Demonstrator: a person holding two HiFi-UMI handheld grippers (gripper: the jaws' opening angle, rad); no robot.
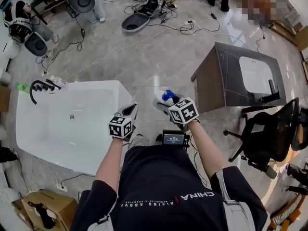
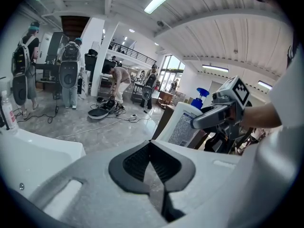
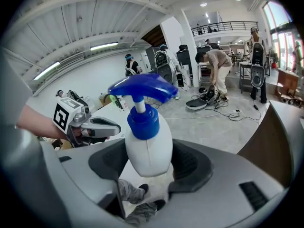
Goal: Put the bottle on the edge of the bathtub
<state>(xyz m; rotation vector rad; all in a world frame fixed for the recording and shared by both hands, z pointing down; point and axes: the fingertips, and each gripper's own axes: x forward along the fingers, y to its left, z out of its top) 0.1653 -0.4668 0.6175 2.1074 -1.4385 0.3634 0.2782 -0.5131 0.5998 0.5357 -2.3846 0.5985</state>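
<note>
Pump bottle (image 3: 142, 141), white with blue pump head up, pinched between jaws of right gripper (image 3: 148, 164), held off the floor just right of left gripper (image 2: 151, 147), left jaws pressed together, white bathtub (image 1: 96, 84) rim just left of left gripper

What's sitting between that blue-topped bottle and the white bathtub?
The left gripper, shut and empty, over bare grey floor; the head view shows it between bottle and bathtub.

bottle (image 3: 145, 148) wht, blu pump | bathtub (image 1: 121, 94) wht | floor (image 1: 159, 52) gry marbled
</note>
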